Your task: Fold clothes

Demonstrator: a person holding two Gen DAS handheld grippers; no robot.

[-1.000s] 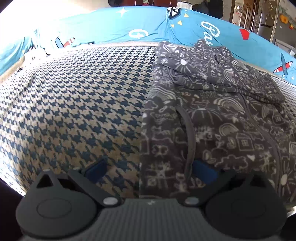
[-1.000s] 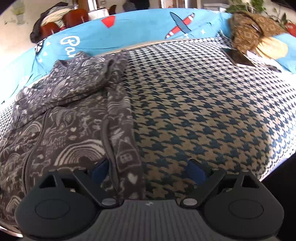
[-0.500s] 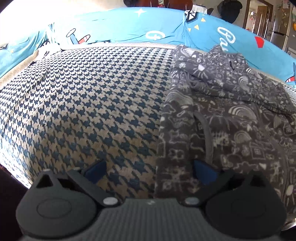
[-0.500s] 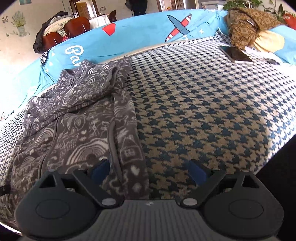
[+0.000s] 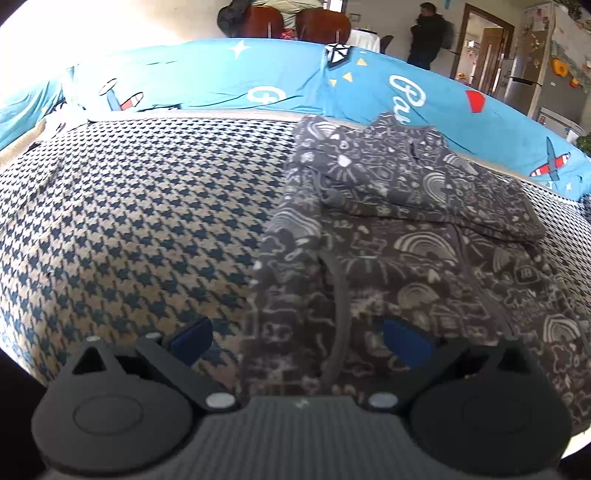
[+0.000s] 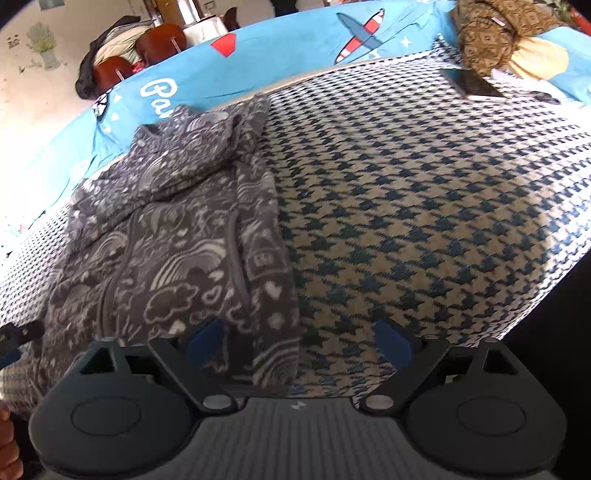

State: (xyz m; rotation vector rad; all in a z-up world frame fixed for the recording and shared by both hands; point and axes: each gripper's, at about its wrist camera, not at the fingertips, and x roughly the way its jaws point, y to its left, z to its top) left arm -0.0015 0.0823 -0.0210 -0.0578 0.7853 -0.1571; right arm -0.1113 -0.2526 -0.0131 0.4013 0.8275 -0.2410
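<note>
A grey fleece jacket with white doodle print point(image 5: 406, 236) lies flat on a houndstooth blanket point(image 5: 147, 229), its sleeves folded across the top. My left gripper point(image 5: 299, 339) is open above the jacket's near left hem, the edge between its fingers. The jacket also shows in the right wrist view point(image 6: 177, 229). My right gripper point(image 6: 299, 339) is open above the jacket's near right hem. Neither holds anything.
Blue printed cushions point(image 5: 221, 88) ring the far side of the bed. A brown patterned cloth point(image 6: 491, 33), a yellow pillow point(image 6: 539, 59) and a dark tablet point(image 6: 476, 83) lie at the far right. The blanket drops off at the near right edge point(image 6: 546, 295). A person point(image 5: 428, 33) stands far back.
Both grippers have lifted and pulled back a little from the hem, so more of the room shows. The jacket has not moved. Both stay open.
</note>
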